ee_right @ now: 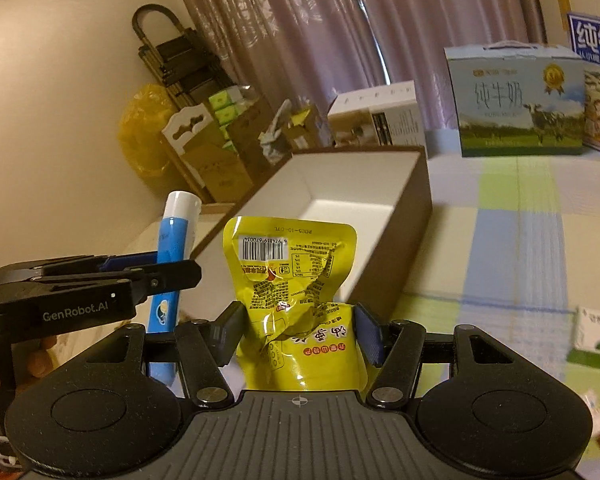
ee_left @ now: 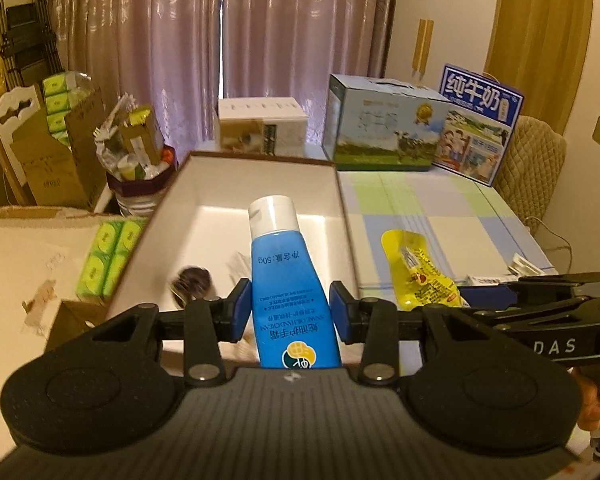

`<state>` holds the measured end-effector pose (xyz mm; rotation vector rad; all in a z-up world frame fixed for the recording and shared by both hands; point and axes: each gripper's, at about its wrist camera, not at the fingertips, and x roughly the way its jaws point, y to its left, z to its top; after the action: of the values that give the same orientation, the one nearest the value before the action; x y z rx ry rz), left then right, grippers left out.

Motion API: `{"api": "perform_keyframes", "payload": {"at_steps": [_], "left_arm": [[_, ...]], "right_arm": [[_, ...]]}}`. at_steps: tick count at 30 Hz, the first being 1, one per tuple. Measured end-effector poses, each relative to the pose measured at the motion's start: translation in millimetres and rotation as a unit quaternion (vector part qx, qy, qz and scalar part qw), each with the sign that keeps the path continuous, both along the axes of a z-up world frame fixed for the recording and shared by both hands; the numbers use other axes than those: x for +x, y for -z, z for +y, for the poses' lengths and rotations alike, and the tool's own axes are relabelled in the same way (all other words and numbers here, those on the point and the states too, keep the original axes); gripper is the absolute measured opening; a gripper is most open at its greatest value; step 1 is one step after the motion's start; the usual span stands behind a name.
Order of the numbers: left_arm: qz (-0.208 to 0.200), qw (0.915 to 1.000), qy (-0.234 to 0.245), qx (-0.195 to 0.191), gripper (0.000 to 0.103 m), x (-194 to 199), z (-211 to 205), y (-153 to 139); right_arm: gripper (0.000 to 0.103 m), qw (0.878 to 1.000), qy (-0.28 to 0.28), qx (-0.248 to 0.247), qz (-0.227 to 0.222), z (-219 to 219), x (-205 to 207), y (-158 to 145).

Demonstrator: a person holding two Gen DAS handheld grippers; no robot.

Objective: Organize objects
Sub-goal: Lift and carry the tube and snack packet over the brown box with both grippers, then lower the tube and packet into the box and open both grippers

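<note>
Box (ee_left: 342, 200) first, since that's where everything is headed: you've got the big open carton with the white lining sitting on the checked tablecloth (ee_left: 440, 208), milk cartons (ee_left: 384, 128) lined up behind it by the curtain. Inside, only a dark round-headed item (ee_left: 192, 280) shows on the floor near the front wall; it's too blurred to name.

Your left gripper (ee_left: 290, 308) is clamped on the blue hand cream tube (ee_left: 284, 272), white cap pointing away from you, and it hangs right over the box's near edge. Your right gripper (ee_right: 296, 332) is pinched on the yellow snack pouch (ee_right: 292, 280), barcode end up, just beside the box's right wall and not over the opening yet.

Now the risks. Your two tools sit very near each other, so if both go for the box at once, they'll likely knock together. That pouch is crumpled and slick; I'd guess it could slide out of the pads if you tilt it. The tube looks gripped around its tapered middle, so a loose release may let it bounce onto the dark item. A small white-and-green packet (ee_right: 598, 332) lies to your right, so watch your elbow room there.
</note>
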<state>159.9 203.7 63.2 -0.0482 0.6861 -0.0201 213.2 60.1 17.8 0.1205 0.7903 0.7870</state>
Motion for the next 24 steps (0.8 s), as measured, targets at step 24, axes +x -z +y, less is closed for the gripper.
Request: {"api": "perform_keyframes", "payload": {"at_steps": [24], "left_arm": [[0.045, 0.9979, 0.025, 0.04, 0.037, 112, 78, 44]], "right_arm": [[0.057, 0.988, 0.078, -0.133, -0.002, 95, 68, 45]]}}
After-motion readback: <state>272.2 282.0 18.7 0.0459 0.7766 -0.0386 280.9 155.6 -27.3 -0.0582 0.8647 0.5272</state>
